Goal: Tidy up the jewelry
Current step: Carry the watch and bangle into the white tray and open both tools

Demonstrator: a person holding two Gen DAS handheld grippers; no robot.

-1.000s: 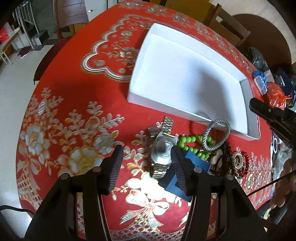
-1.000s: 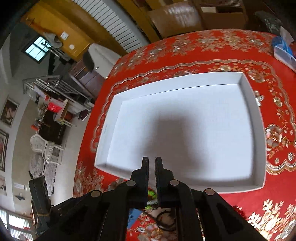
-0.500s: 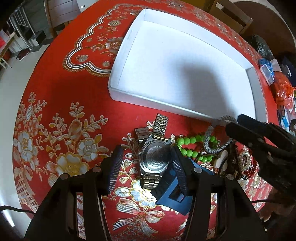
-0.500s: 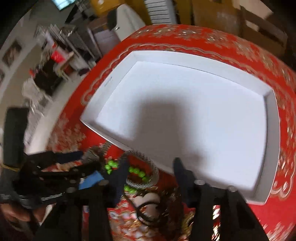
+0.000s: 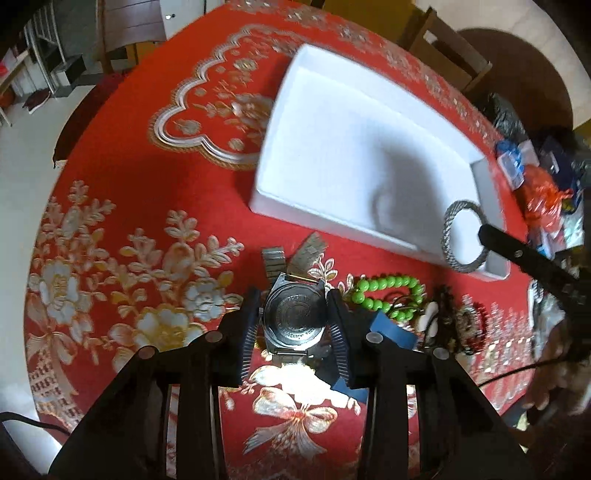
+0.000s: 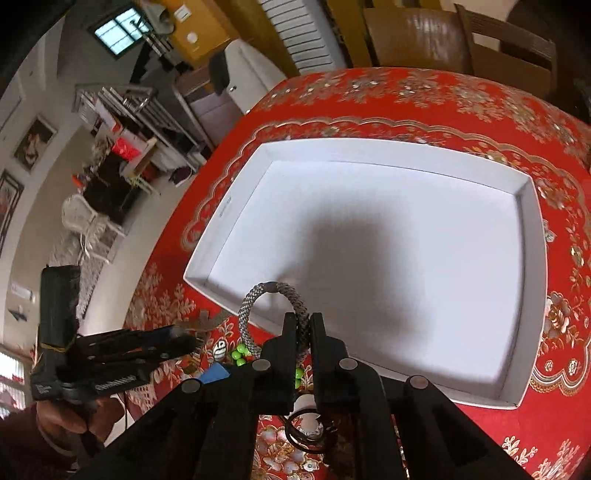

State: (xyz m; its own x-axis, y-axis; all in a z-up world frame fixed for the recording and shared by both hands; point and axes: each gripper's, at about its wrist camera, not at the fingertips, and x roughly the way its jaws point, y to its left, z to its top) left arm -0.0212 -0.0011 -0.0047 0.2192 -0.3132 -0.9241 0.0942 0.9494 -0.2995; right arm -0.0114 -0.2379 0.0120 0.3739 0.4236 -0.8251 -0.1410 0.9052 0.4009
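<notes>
A silver watch lies case-back up on the red tablecloth. My left gripper straddles it, its jaws closing, and both pads meet the sides of the case. From the right wrist view the left gripper shows side-on. My right gripper is shut on a grey braided bracelet, which hangs over the near edge of the empty white tray. In the left wrist view that bracelet sits at the tray's near right corner, pinched by the right gripper.
Green beads, a blue card and a tangle of dark jewellery lie right of the watch. Bags and boxes crowd the table's right edge. Wooden chairs stand beyond the far side. A hand holds the left gripper.
The left jaws have narrowed onto the watch case. The right gripper opened around the grey bracelet, then shut on it and lifted it up over the tray's near edge.
</notes>
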